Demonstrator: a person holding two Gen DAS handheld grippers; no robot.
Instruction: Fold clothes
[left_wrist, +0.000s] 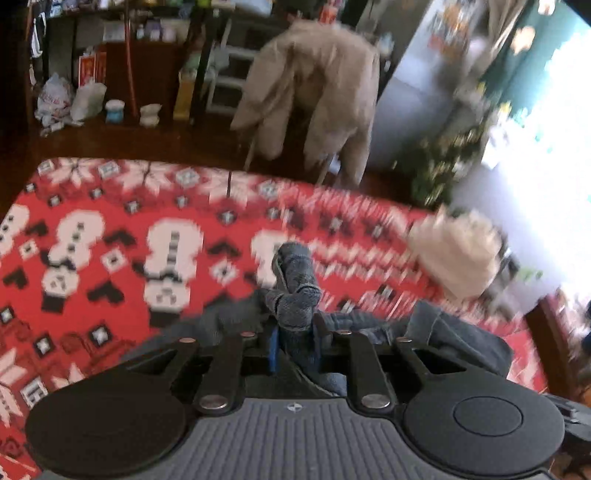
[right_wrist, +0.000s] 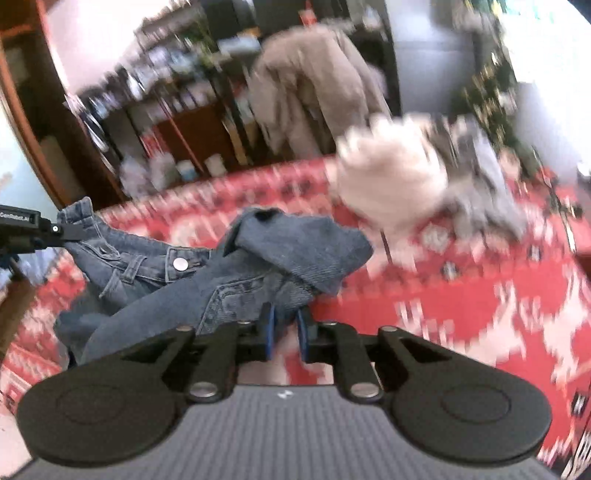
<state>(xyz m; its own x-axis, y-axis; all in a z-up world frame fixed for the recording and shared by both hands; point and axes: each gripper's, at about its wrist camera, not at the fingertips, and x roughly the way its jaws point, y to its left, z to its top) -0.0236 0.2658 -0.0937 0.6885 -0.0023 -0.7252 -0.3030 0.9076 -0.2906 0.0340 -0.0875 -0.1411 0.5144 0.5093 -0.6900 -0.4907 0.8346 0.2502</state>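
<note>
**Denim gripped at two ends over the red blanket**

Jeans (right_wrist: 192, 273) hang bunched between the two tongs, lifted partly clear of a red blanket with white snowmen and snowflakes (left_wrist: 122, 236) that covers the surface. The left tongs (left_wrist: 295, 332) are clamped on a rolled fold of the denim, which sticks up between the blue pads toward the camera; in the right wrist view the same tongs come in from the left edge, pinching the waistband end near a belt loop. The right tongs (right_wrist: 286, 325) are clamped on another fold of the denim, the fabric gathered between their blue pads (right_wrist: 270, 325), with the jaws standing narrowly apart around it. A metal button (right_wrist: 180, 263) shows on the waistband between the two grips. Farther back on the blanket lies a pale, fluffy heap of clothes (right_wrist: 391, 181) with a grey garment (right_wrist: 480, 192) beside it, both blurred. Beyond the surface's far edge a beige coat (left_wrist: 314, 96) hangs over a chair.
</note>
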